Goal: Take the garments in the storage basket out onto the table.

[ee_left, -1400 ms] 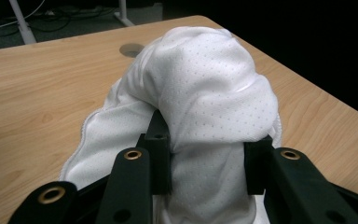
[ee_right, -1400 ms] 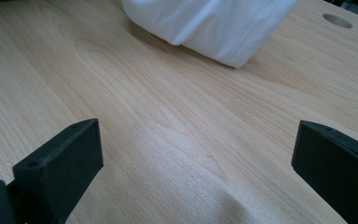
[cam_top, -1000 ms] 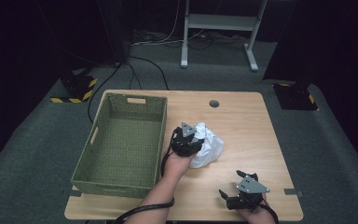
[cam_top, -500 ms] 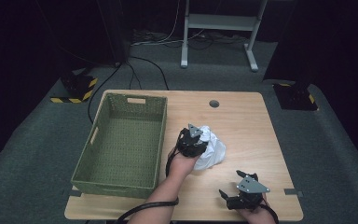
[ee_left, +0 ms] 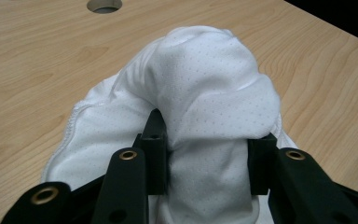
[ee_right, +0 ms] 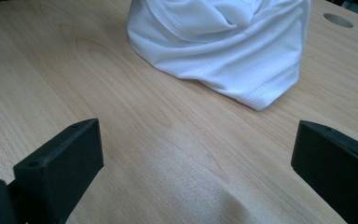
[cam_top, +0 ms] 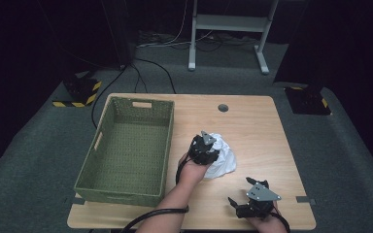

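left gripper shifted right, pinching white cloth

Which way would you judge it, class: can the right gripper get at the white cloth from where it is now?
Probably yes. The right gripper has its jaws wide open and faces the white cloth across bare table, with nothing between them. The left gripper already pinches a fold on the far side, leaving the near hem free.

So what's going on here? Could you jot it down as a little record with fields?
Work in hand: picking up a white cloth
Left gripper: fingers closed on a bunched fold of the cloth
Right gripper: fingers wide open, low over bare wood, apart from the cloth
Green basket: on the table's left, nothing visible inside
Table: light wood, with a round hole near the far edge
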Available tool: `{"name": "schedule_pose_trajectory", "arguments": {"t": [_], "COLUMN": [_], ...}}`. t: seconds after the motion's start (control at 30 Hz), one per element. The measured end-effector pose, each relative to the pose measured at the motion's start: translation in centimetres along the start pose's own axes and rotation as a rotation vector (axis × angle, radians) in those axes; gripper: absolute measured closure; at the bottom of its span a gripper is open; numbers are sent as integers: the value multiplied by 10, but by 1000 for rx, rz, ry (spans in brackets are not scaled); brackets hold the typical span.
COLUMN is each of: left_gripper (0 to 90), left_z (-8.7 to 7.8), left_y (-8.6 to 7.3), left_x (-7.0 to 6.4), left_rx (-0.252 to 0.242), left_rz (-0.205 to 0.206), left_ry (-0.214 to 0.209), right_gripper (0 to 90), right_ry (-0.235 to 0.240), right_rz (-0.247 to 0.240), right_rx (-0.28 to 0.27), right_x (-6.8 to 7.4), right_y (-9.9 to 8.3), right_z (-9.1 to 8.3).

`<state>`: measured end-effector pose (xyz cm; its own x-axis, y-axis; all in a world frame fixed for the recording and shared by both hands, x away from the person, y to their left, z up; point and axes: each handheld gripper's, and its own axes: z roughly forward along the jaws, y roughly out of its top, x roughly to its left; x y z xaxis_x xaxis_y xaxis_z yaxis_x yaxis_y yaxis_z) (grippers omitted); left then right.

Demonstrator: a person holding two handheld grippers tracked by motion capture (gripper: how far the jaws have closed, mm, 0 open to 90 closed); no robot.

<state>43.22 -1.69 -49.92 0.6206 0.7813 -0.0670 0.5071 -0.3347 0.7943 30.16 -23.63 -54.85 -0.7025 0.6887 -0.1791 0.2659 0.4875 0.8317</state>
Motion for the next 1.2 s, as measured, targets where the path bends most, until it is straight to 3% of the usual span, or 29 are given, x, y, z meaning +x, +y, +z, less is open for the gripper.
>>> {"name": "schedule_pose_trajectory", "arguments": {"t": [0.7, 0.93, 1.2], "left_gripper": [541, 483, 396], "left_z": [18, 14, 7], "left_y": [-6, -4, 1], "left_x": [-5, -4, -1], "left_rx": [57, 51, 30], "left_rz": [40, 47, 28], "left_ry": [-21, -18, -46], "right_gripper": [17, 17, 17], "right_ry": [1, 1, 0], "right_rz": [-1, 0, -1], "right_rx": [5, 4, 6], "right_x": [0, 0, 0], "right_y": [0, 0, 0], "right_z": [0, 0, 0]}}
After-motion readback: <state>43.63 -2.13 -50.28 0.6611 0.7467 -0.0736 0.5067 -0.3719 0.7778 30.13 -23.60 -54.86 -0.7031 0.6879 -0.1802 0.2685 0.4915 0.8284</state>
